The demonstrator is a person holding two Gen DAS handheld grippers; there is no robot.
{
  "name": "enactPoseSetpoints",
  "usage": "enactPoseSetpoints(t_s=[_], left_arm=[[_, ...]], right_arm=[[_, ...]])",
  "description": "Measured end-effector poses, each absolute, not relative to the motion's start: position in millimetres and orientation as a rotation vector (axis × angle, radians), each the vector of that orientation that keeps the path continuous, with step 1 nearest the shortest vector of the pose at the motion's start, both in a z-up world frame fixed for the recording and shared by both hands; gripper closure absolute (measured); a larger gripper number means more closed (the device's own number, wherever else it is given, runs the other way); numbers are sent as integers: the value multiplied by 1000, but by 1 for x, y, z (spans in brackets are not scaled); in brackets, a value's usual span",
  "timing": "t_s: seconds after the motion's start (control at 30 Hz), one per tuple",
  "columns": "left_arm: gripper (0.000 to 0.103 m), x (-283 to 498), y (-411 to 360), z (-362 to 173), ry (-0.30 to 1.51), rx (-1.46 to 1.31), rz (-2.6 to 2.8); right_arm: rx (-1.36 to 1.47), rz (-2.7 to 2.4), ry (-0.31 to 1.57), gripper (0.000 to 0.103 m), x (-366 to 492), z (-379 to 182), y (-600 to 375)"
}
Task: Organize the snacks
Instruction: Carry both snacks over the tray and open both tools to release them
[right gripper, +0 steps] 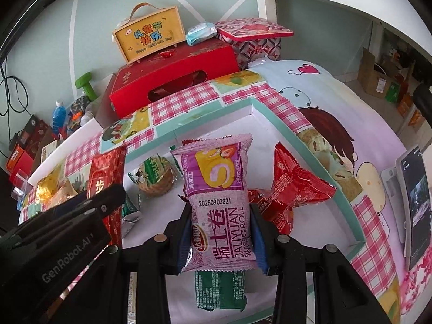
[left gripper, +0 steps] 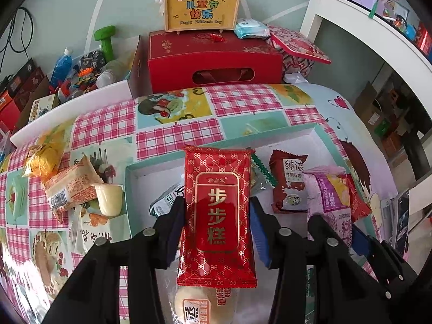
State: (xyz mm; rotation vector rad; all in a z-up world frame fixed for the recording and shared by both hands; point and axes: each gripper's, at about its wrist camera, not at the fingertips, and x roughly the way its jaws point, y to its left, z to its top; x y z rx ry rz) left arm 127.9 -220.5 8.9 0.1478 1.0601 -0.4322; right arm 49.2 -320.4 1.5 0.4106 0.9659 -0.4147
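Note:
My left gripper [left gripper: 217, 202] is shut on a red and gold cake packet [left gripper: 217, 189], its pads against the two long edges. The packet stands upright over the teal-rimmed white tray [left gripper: 270, 132]. My right gripper [right gripper: 220, 210] is shut on a purple Swiss roll packet [right gripper: 216, 172], pinching its waist above the same tray [right gripper: 297, 140]. Lying in the tray are a brown milk-flavour packet [left gripper: 287, 181], a green-wrapped cake [right gripper: 155, 175], a crumpled red packet [right gripper: 294, 186] and a green packet [right gripper: 221, 289]. A round pastry [left gripper: 194, 305] shows under the red packet.
Left of the tray, a yellow packet [left gripper: 41, 156], an orange packet [left gripper: 70, 189] and a jelly cup [left gripper: 108, 198] lie on the checked tablecloth. Behind stand a red gift box [left gripper: 213, 62] and a yellow case [left gripper: 202, 10]. A phone [right gripper: 415, 205] stands at the right.

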Motion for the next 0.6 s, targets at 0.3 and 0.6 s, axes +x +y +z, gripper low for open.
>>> enactPoseSetpoints(t_s=[0.3, 0.6], left_arm=[[51, 127, -213, 15, 1055, 132, -423], [28, 129, -189, 15, 1068, 94, -350]], right_arm=[[411, -415, 975, 60, 49, 2, -322], [376, -424, 971, 29, 49, 6, -319]])
